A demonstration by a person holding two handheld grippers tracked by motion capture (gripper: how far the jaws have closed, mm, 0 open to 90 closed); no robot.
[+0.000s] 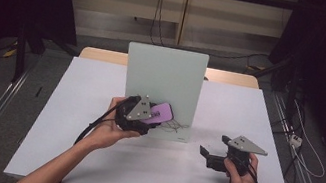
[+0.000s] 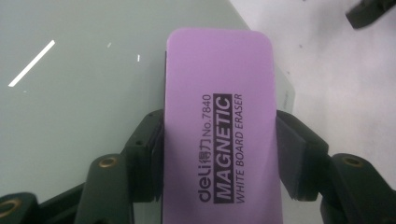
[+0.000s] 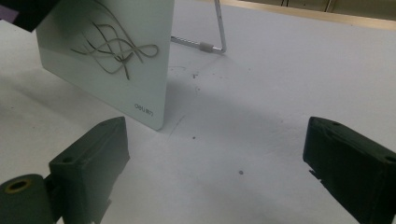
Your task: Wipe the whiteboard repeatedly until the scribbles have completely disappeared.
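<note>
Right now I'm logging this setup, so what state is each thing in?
Purple eraser: clamped between the left gripper's fingers, held at the whiteboard.
Whiteboard: standing upright on its wire stand, scribbles on its lower part.
Right gripper: fingers open, nothing between them, hovering above the table.

Whiteboard [image 1: 163, 79] stands mid-table [image 1: 88, 159]; eraser [image 1: 160, 112] in left gripper [image 1: 147, 114] against board's front. Right gripper [image 1: 208, 156] sits right of board, apart.
</note>
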